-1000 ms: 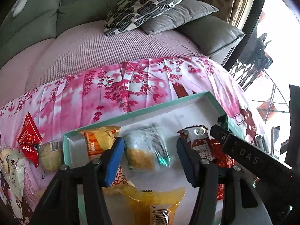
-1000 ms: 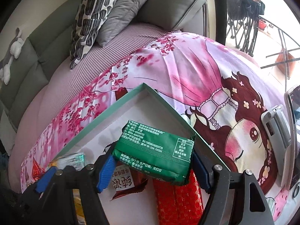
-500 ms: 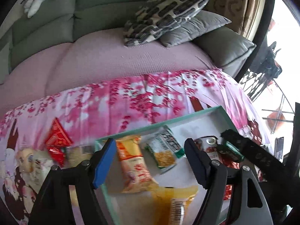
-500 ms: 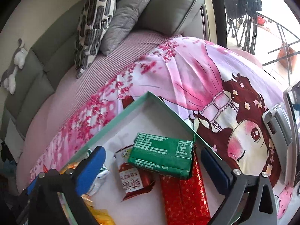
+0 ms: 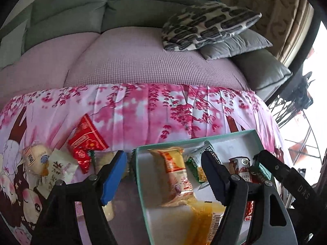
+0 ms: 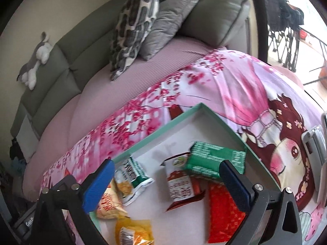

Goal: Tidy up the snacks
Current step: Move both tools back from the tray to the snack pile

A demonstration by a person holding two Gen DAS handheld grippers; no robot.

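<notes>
Green packet [image 6: 214, 161] released since a second ago, now lying in teal box [image 6: 179, 118].
Right gripper [image 6: 165, 185] jaws wide apart, empty; left gripper [image 5: 163, 175] apart, empty, over box edge; loose snacks [image 5: 85, 143] on blanket.

Readable: "DAS" in pale letters on the black arm [image 5: 302, 189] right of the left hand-held gripper [image 5: 163, 175]. Snack packet print too blurred to read, barcodes included.
</notes>
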